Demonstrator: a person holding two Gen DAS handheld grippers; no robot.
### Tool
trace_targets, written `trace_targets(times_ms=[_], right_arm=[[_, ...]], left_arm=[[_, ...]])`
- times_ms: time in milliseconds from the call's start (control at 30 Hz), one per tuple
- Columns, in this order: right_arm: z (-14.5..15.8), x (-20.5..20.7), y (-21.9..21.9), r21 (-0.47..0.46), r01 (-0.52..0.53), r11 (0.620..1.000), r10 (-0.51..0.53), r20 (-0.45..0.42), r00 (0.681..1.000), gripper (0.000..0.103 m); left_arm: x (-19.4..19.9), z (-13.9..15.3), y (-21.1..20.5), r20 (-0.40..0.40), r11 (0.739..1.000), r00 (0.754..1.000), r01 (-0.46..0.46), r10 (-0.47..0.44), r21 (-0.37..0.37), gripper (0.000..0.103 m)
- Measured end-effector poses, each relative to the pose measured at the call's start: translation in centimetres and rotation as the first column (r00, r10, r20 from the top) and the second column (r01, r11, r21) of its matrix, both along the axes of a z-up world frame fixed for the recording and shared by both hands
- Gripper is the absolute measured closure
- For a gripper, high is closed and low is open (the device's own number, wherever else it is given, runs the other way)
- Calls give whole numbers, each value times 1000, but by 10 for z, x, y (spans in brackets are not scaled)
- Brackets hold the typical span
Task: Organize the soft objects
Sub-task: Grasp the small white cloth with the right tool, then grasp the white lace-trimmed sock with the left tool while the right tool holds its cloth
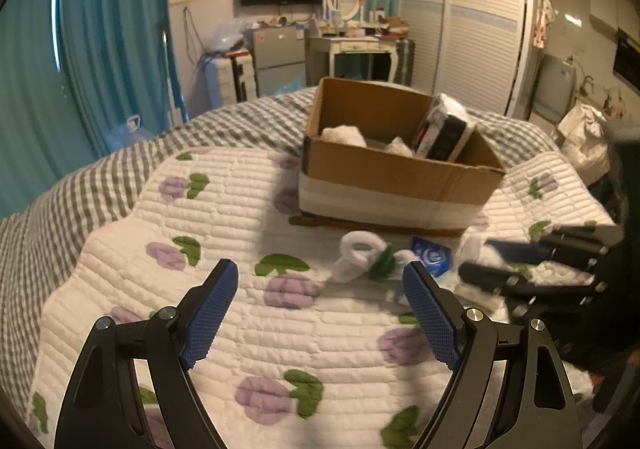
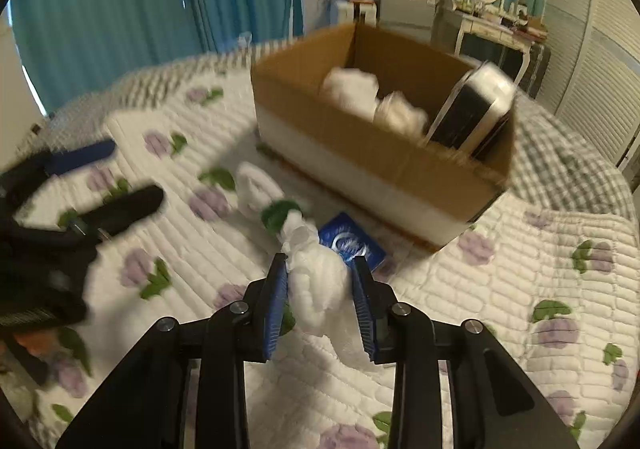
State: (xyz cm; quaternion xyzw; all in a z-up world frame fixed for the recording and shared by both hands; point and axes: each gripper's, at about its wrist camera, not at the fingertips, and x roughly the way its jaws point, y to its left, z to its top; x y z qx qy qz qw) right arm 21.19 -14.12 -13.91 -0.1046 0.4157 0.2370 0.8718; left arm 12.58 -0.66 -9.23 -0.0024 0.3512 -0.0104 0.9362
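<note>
Item: white cotton wad, pinched in my right tongs, cardboard box lying ahead and slightly right of them; my left tongs gape, holding nothing.

Soft white pieces lay scattered before an open brown cardboard box.
One fluffy white cotton wad sat pinched between blue pads; a white looped cloth piece lay on the quilt; two wads rested inside the box.
</note>
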Motion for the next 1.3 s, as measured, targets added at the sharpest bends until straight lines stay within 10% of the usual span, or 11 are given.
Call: trace_targets(times_ms=[267,933,1133,1300], right_arm=[[41,1,-50,-4,80,997,-80,57,995,72],[-29,44,-129,8,174,985,-172,-142,975,72],[-31,44,-128,3,175,985,-173,-139,975,72],[-24,36,-129,-17,191,981,-192,-102,976,72]], left_arm=[[-1,8,-57,-17,998,998,68,-68,-12,18],[59,-98,-158,-274,972,933,230,-235,-50,30],[61,-96,-148,-271,965,926,243,-262,-102,67],[51,-85,-139,-259,964,930,243,-262,-103,67]])
